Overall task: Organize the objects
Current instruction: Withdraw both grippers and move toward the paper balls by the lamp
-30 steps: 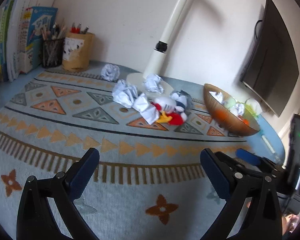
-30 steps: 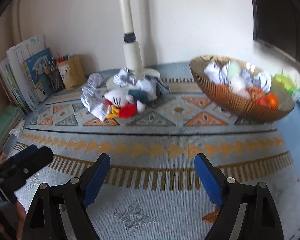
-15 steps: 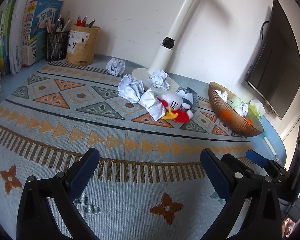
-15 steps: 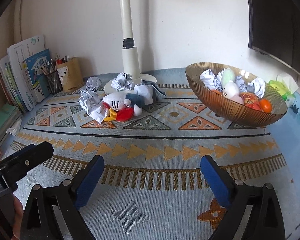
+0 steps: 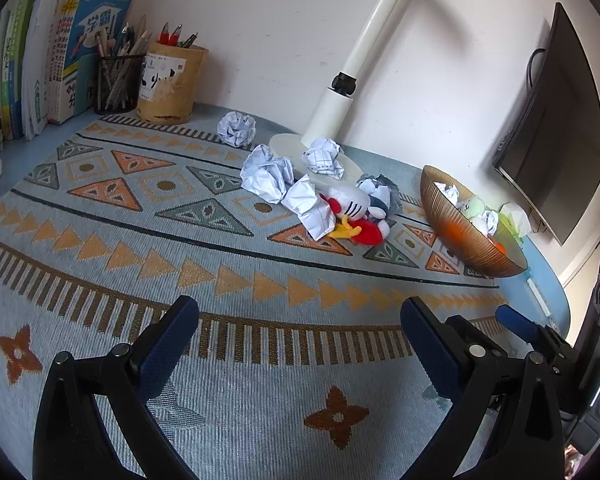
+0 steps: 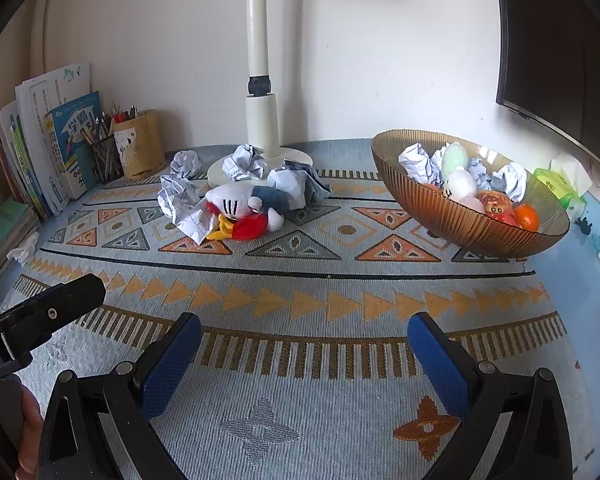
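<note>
Two grippers hang low over a patterned mat [image 6: 300,280] that covers the worktop, both with jaws spread wide and nothing between them. The left gripper [image 5: 298,332] and the right gripper [image 6: 304,346] are near the mat's front edge, well apart from the clutter.

Toward the back of the mat, a plush toy [image 6: 244,210] in white, red and yellow lies on its side, touching several crumpled paper balls [image 6: 182,204]. One paper ball [image 5: 322,156] rests on the round base of a white lamp [image 6: 262,136], and another [image 5: 236,128] lies alone just behind the pile, near the wall.

To the right, an amber ribbed bowl [image 6: 452,216] sits on the mat, holding more crumpled paper, a pale green ball, a white toy and something orange. A green tissue pack [image 6: 558,184] lies just behind it.

At the back left corner stand a wooden pen holder [image 5: 170,80], a black mesh pencil cup [image 5: 116,80] and upright books [image 5: 68,52]. A dark monitor [image 5: 556,132] hangs on the right wall.
</note>
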Available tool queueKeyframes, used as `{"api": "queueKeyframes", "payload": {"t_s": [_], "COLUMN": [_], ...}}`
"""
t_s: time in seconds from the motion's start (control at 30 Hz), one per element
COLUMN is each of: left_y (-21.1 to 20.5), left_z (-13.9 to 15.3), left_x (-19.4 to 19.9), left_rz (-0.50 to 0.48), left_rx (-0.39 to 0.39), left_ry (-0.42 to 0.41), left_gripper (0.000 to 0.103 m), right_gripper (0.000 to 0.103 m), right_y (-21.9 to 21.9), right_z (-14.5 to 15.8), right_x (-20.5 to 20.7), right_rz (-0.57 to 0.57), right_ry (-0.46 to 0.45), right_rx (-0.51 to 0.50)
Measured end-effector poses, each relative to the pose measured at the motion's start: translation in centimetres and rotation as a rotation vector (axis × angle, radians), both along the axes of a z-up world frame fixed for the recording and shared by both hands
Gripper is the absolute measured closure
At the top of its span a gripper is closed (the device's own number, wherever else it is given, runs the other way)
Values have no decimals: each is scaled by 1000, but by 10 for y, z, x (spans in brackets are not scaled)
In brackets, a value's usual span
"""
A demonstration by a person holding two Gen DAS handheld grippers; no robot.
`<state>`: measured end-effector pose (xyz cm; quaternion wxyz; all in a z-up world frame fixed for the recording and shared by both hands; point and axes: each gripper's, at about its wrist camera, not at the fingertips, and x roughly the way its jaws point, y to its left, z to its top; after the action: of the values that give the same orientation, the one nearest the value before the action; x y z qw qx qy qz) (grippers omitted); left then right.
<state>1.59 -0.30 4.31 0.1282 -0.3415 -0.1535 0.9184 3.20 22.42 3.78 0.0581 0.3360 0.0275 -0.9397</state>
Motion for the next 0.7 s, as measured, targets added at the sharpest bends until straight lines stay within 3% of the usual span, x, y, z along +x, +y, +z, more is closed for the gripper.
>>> {"api": "queueKeyframes", "payload": {"t_s": [0.7], "left_y": [-7], "left_z": [-2], "left_x": [-2], "left_rz": [13], "left_rx": [42], "left_ry": [-15], "left_gripper": [2], "right_gripper": [0], "right_y": [-3], "right_z": [-3], "right_x": [-2], "right_rz": [9], "right_ry": [-14], "right_rx": [17]}}
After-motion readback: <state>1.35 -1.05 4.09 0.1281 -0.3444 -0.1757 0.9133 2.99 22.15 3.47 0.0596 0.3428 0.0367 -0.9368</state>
